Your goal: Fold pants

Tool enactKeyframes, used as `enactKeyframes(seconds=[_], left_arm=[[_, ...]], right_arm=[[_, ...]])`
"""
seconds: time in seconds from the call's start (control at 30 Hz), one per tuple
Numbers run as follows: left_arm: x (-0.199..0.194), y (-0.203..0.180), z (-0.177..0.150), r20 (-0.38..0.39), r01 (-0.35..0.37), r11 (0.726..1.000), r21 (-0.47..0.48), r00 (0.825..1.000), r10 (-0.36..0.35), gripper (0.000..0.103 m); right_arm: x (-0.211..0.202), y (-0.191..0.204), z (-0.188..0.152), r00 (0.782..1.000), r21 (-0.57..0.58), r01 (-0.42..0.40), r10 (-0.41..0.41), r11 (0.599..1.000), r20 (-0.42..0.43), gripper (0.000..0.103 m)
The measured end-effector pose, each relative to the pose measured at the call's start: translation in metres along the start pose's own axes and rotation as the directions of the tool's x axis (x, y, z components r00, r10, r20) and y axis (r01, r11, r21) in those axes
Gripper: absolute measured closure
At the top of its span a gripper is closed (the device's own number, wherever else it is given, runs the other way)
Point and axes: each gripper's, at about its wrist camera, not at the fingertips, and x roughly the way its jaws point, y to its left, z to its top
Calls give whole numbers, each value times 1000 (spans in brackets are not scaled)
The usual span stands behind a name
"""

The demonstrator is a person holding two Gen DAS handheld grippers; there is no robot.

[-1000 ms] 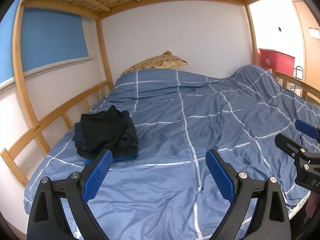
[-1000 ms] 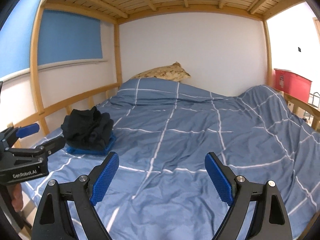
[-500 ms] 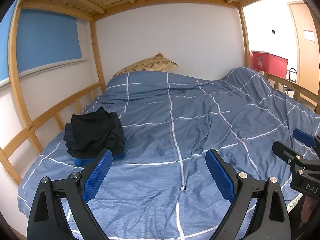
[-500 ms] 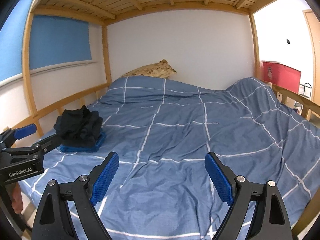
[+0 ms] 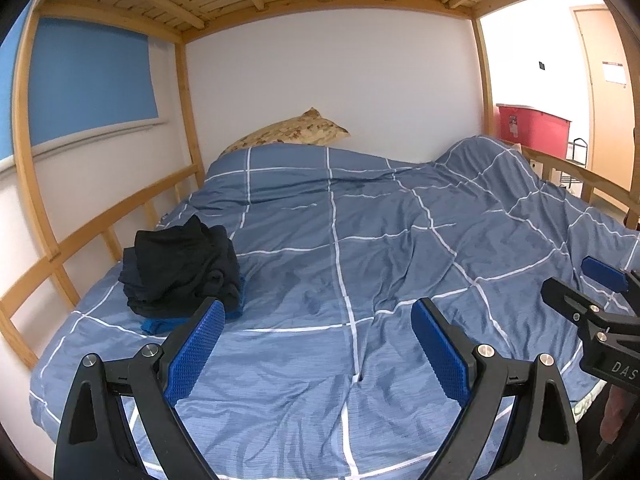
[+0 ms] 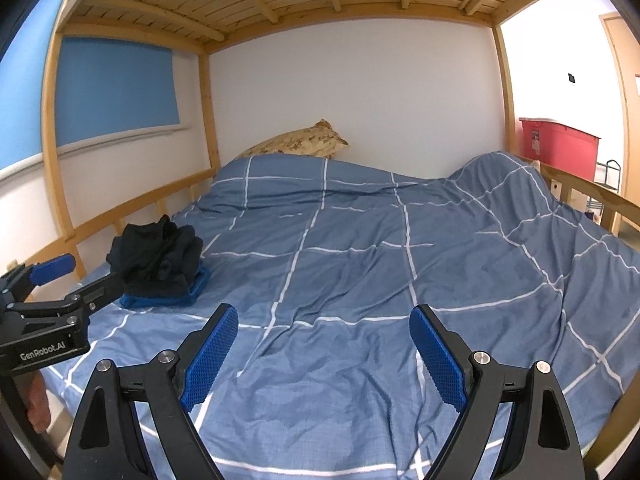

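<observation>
A stack of dark folded pants (image 5: 182, 270) lies on a blue folded garment (image 5: 160, 323) at the left side of the bed; it also shows in the right wrist view (image 6: 158, 260). My left gripper (image 5: 316, 344) is open and empty, held above the bed's near edge, right of the stack. My right gripper (image 6: 322, 348) is open and empty over the near middle of the bed. Each gripper shows at the edge of the other's view: the right gripper (image 5: 588, 292) and the left gripper (image 6: 76, 280).
The bed has a blue checked duvet (image 5: 360, 240), bunched high at the right (image 5: 492, 168). A patterned pillow (image 5: 292, 134) lies at the head. Wooden rails (image 5: 100, 232) run along both sides, slats overhead. A red bin (image 5: 532, 126) stands beyond the right rail.
Both grippers have pulled back and up from the bed, so more of the near duvet shows. Both stay open. The stack of pants has not moved.
</observation>
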Motion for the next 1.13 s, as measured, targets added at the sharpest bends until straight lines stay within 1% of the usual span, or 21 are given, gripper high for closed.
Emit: enactKeyframes(seconds=[0.1,0.13,0.17,0.4,1.13], left_arm=[[-1,1,-1,3,4,1000,-8,1000,-4,7],[-2,1,-1,2,1,1000,-11,1000,-1,2],[-2,2,-1,5,-1,1000,-15,1000,1,1],[-4,3,-1,15,15,999,-31,1000,-14,1],[-1,10,-5,7,0,998,-70,1000,1,1]], right_arm=[[0,-1,0,1000,1,-2,2,1000,-1,15],[0,-1,0,1000,1,-2,2,1000,-2,15],[0,-1,0,1000,1,-2,2,1000,0,15],[0,0,0,1000,2,-1,1,1000,-3,15],[3,-3,0,1000,6,1,-1,1000,-17,15]])
